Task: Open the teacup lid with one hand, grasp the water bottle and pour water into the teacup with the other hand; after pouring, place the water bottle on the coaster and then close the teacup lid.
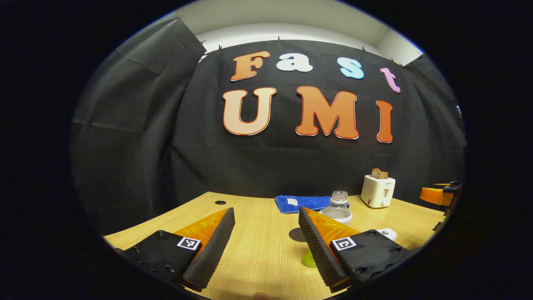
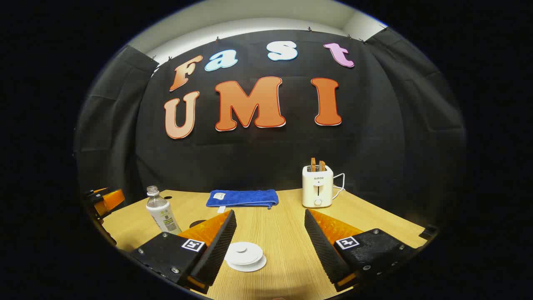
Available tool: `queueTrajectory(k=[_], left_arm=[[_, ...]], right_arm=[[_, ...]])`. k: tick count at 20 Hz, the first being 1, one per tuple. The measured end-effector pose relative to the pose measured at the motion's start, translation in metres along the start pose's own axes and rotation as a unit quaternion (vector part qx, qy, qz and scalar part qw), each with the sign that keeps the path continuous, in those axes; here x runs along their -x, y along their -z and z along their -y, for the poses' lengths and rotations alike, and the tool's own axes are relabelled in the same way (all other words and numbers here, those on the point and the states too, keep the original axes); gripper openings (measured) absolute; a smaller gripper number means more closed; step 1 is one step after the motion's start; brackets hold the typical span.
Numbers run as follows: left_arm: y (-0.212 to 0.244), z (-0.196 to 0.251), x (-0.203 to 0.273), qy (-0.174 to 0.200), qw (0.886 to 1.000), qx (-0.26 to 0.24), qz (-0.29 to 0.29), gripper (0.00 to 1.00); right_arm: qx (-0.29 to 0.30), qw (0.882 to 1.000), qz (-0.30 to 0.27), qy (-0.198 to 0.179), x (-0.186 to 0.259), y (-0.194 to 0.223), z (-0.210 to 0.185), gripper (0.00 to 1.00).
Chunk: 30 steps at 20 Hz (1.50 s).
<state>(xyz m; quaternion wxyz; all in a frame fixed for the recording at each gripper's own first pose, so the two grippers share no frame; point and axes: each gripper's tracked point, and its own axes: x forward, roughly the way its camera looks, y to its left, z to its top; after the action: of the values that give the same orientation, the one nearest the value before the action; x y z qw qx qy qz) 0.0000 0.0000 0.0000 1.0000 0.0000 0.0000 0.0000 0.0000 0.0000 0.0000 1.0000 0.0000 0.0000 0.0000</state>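
The teacup lid lies on the counter in the right gripper view, a flat white round piece with a small knob on top, and I judge the cup itself is under it, although the body of the cup is not visible from this angle. It sits low in the gap of the right gripper, closer to the left finger, almost touching it, and a little ahead of the tips. The fingers of this gripper are wide apart and hold nothing. The water bottle stands upright further to the left in this view, its cap off, with its long axis vertical, well apart from the lid. In the left gripper view the same water bottle is just behind the right finger of the left gripper, whose fingers are also spread wide and empty. A dark round coaster lies on the counter just in front of the bottle. So I think the right gripper is the nearer one for the lid, and it needs to come down and slightly to its left so the knob is centred between the fingers. The left gripper is nearer to the bottle and should move to its right. A blue towel and a toaster stand at the back.
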Motion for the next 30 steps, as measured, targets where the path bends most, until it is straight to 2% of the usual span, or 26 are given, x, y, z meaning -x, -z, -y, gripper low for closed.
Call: queueTrajectory(k=[22, 30], left_arm=[[0.002, 0.004, 0.000, 0.003, 1.000, -0.013, -0.001, 0.99], [0.005, 0.009, -0.001, 0.003, 1.000, -0.027, -0.005, 0.99]], right_arm=[[0.010, 1.000, -0.002, -0.012, 0.002, 0.002, -0.001, 0.98], [0.029, 0.999, -0.030, -0.006, -0.005, 0.019, 0.002, 0.98]])
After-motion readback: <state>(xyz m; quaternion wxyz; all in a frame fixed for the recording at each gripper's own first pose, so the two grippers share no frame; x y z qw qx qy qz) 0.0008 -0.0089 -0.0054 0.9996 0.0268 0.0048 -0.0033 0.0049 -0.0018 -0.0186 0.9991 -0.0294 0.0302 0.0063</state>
